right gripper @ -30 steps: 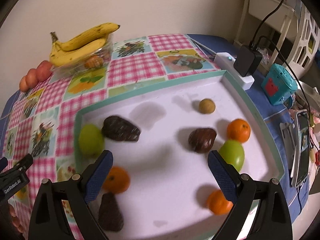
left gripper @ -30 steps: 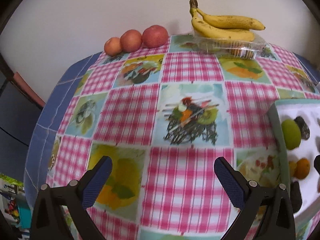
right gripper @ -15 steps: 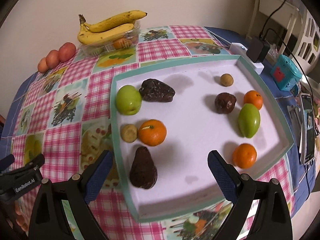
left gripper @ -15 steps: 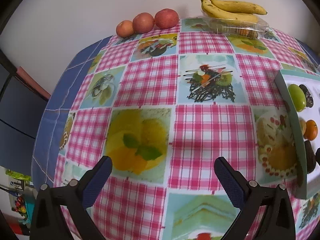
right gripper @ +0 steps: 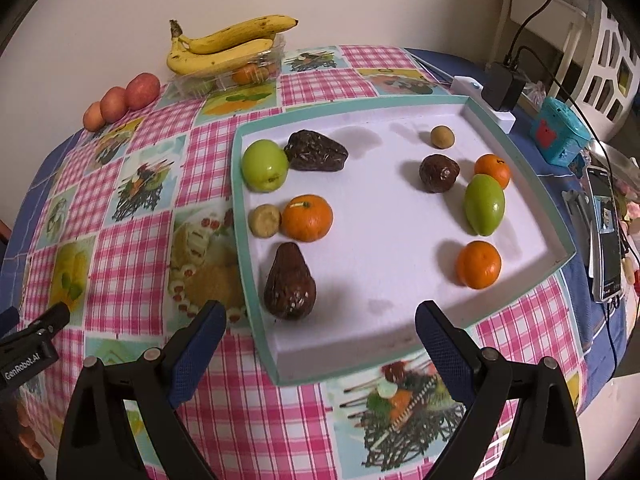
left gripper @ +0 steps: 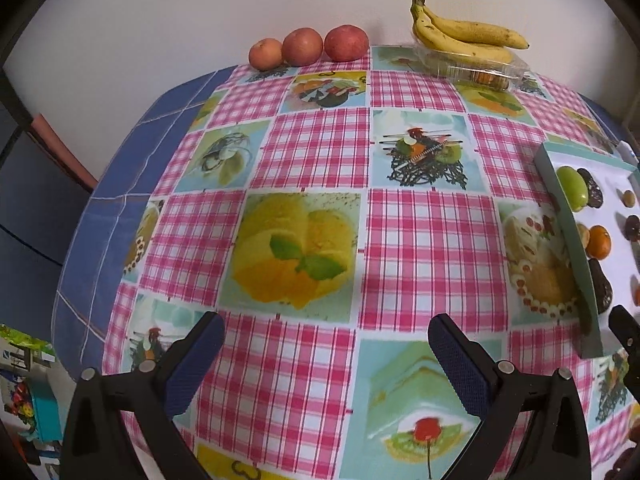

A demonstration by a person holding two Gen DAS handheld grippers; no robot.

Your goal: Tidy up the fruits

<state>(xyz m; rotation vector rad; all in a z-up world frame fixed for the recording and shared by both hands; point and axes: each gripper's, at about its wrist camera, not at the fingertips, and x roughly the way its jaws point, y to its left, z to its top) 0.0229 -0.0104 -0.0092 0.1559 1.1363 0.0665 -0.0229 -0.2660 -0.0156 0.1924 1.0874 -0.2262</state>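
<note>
A white tray with a teal rim (right gripper: 400, 98) holds several fruits: a green apple (right gripper: 265, 165), a dark avocado (right gripper: 290, 282), oranges (right gripper: 307, 218) (right gripper: 479, 265), a green mango (right gripper: 484, 204) and dark brown fruits (right gripper: 316, 151). My right gripper (right gripper: 320, 346) hangs open above the tray's near edge, holding nothing. My left gripper (left gripper: 324, 358) is open over the checked tablecloth, left of the tray (left gripper: 568, 240), also with nothing in it. Its tip shows at the left edge of the right wrist view.
Bananas (left gripper: 464, 36) lie on a clear plastic box (left gripper: 476, 68) at the table's back. Three red apples (left gripper: 306, 46) line the wall. A charger (right gripper: 500, 88), a teal toy (right gripper: 558, 136) and a phone (right gripper: 606, 232) sit right of the tray.
Both grippers have pulled back and up from the table, so more of the cloth and the whole tray are in view. Both stay open.
</note>
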